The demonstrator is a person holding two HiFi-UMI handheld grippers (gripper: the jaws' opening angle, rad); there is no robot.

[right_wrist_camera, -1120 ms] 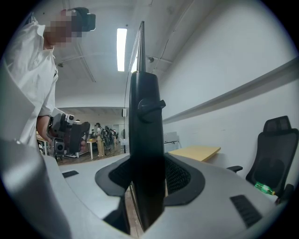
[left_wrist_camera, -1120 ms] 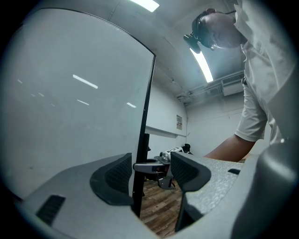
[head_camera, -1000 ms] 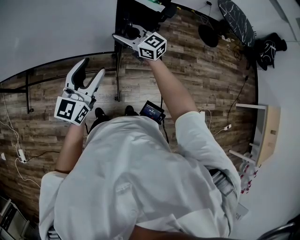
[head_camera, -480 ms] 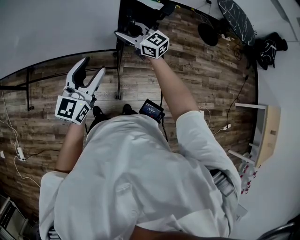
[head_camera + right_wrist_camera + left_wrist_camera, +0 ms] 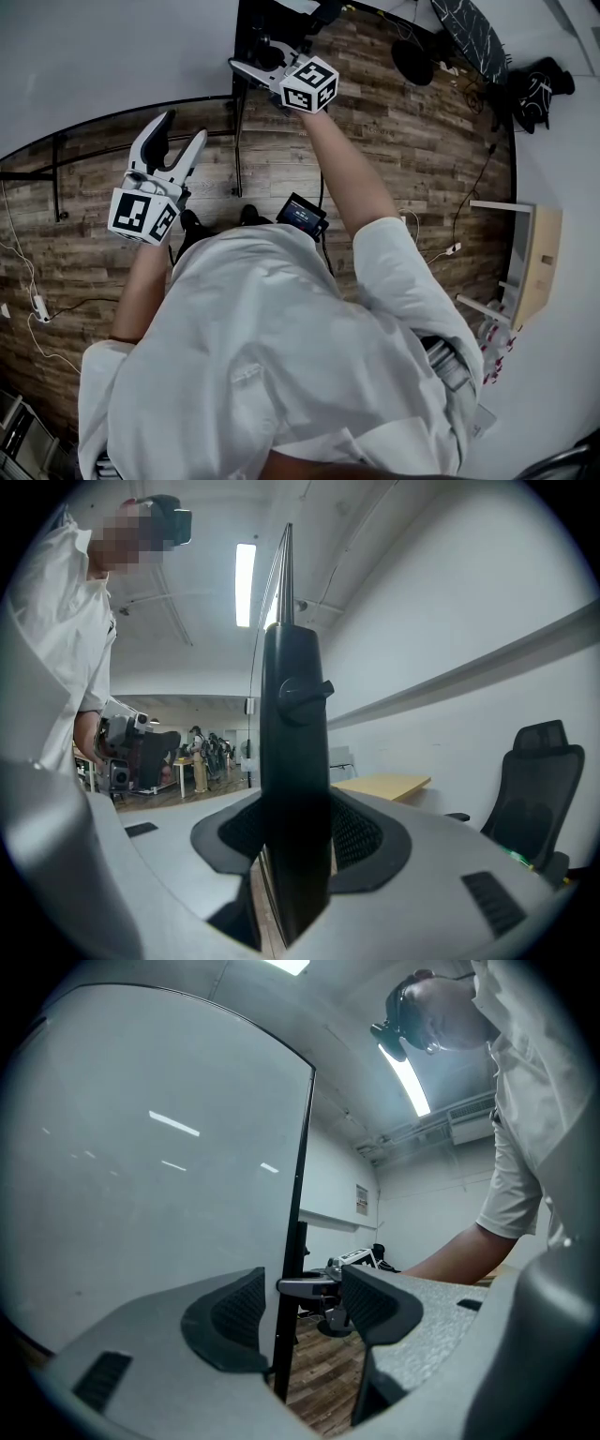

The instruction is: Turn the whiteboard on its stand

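Only your left gripper view shows how the left gripper stands. Its fingers are spread, and the black frame edge of the whiteboard runs upright between them, close to the left pad and clear of the right one (no pinch there). The board's white face fills that view from 8 to 12 o'clock.

Your right gripper view shows what the head view loses in the dark at 12 o'clock. The right gripper is clamped on the stand's black post, with a pad pressed to each side. A round knob sits on the post above the pads, and the board's thin edge rises above that.

From your head view, the board lies at 10 to 11 o'clock above a wood-plank floor, with loose cables at 8 o'clock. The right gripper view adds a white wall, a black office chair at 3 o'clock and a pale yellow table.

Your shirt covers the lower half of the head view. The stand's feet are mostly hidden, and the figures far off in the right gripper view are too small to make out.
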